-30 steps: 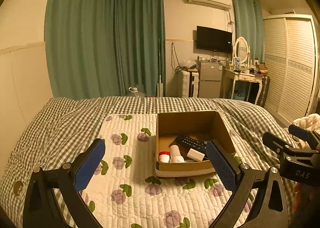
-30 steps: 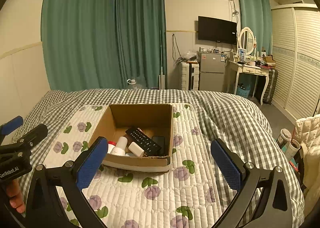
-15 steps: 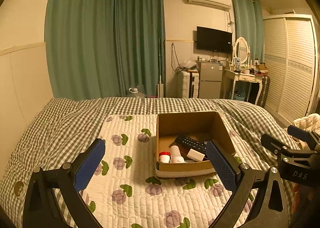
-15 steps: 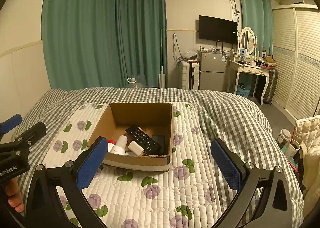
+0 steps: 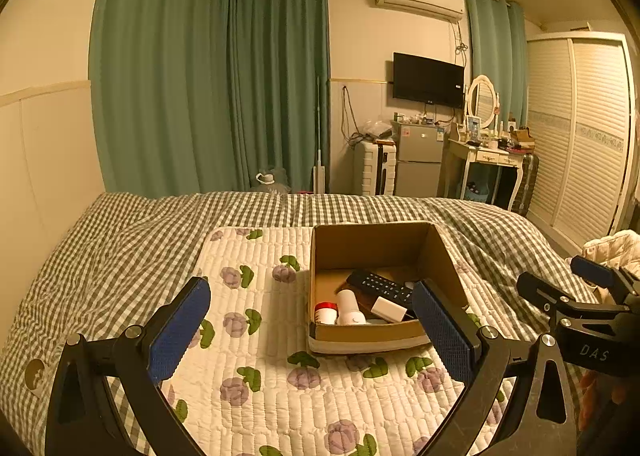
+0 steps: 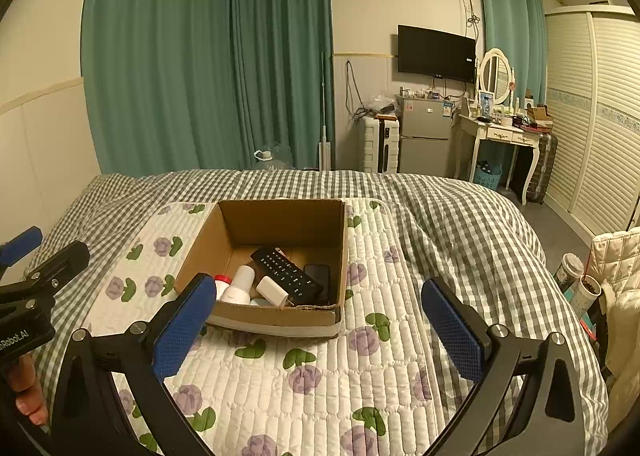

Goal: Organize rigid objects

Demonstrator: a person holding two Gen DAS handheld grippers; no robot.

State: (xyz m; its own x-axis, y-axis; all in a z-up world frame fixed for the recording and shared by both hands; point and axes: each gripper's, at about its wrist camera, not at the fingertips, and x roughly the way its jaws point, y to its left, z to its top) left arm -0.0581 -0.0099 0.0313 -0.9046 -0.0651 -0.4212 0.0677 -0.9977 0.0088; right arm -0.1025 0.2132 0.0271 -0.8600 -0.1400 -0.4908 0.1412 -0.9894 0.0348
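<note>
Left wrist view: the left gripper [image 5: 310, 326] is held above a white quilted mat [image 5: 256, 388] with a purple flower print, its two blue-padded fingers [image 5: 178, 330] spread wide apart and holding nothing. A cardboard box [image 5: 366, 332] stands on the mat just ahead, between the finger tips and closer to the right one. Inside the box lie a black remote control [image 5: 378, 286], a white bottle [image 5: 349, 306], a red-capped container [image 5: 325, 312] and a small white block [image 5: 389, 309]; the remote rests partly over the block. The right gripper [image 5: 580, 280] appears at the right edge of this view, with part of a hand [image 5: 596, 400] below it. Right wrist view: the right gripper [image 6: 320, 326] is likewise spread wide and empty, above the mat [image 6: 360, 376], with the box [image 6: 276, 316] ahead and nearer its left finger. A dark flat phone [image 6: 320, 276] lies beside the remote [image 6: 286, 270] against the right wall of the box. The mat lies on a checked bedspread [image 6: 452, 224].
</note>
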